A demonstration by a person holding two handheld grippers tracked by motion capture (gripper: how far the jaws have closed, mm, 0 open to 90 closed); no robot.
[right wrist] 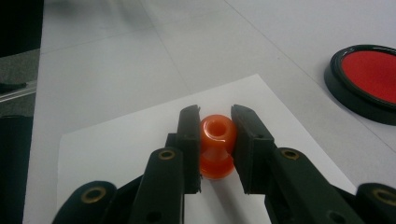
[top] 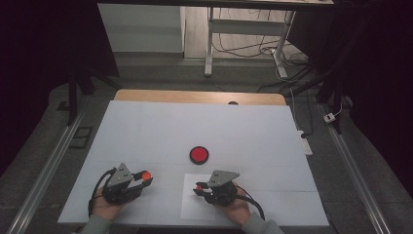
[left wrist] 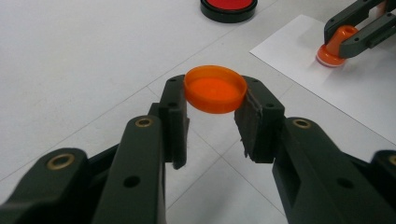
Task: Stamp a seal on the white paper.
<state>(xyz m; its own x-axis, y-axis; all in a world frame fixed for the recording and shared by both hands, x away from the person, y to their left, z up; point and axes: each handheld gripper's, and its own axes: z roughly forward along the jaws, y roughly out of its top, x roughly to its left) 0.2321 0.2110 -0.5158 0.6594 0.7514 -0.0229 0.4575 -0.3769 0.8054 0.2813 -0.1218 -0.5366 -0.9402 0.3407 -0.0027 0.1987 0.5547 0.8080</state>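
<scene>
orange cap: smooth translucent plastic | orange stamp: glossy plastic | sheet: matt white paper | red ink pad: glossy black plastic rim | table: matt white, far edge wood

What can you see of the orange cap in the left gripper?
The orange cap is a shallow round lid of translucent-looking plastic, open side up, with a thin rim and a flat floor. It sits roughly level, clamped at its sides between the left gripper's two black jaws, near their tips, above the white table.
</scene>
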